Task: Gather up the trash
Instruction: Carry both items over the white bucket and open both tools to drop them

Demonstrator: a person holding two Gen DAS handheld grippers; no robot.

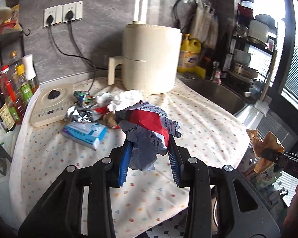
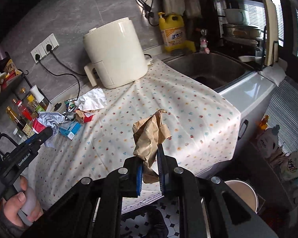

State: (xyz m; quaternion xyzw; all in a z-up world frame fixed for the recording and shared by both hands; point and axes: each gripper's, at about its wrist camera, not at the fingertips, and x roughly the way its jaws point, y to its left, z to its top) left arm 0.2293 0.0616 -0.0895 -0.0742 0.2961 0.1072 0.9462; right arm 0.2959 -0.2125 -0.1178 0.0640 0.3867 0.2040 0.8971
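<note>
My left gripper (image 1: 150, 148) is shut on a crumpled red, white and grey printed paper (image 1: 149, 127) and holds it above the counter; it also shows in the right wrist view (image 2: 47, 122). My right gripper (image 2: 151, 152) is shut on a crumpled brown paper bag (image 2: 149, 136), held above the counter's front edge; the bag also shows in the left wrist view (image 1: 265, 144). More trash lies in a pile (image 1: 93, 107) on the dotted cloth (image 1: 198, 123): white tissue (image 2: 93, 99), foil wrappers, a blue-white packet (image 1: 84, 132).
A cream air fryer (image 1: 151, 59) stands at the back. A sink (image 2: 210, 67) is to the right with a yellow detergent bottle (image 2: 172, 31). Sauce bottles (image 1: 8, 91) and a cream cooktop (image 1: 51, 103) sit left. A round bin (image 2: 241, 194) stands on the floor below.
</note>
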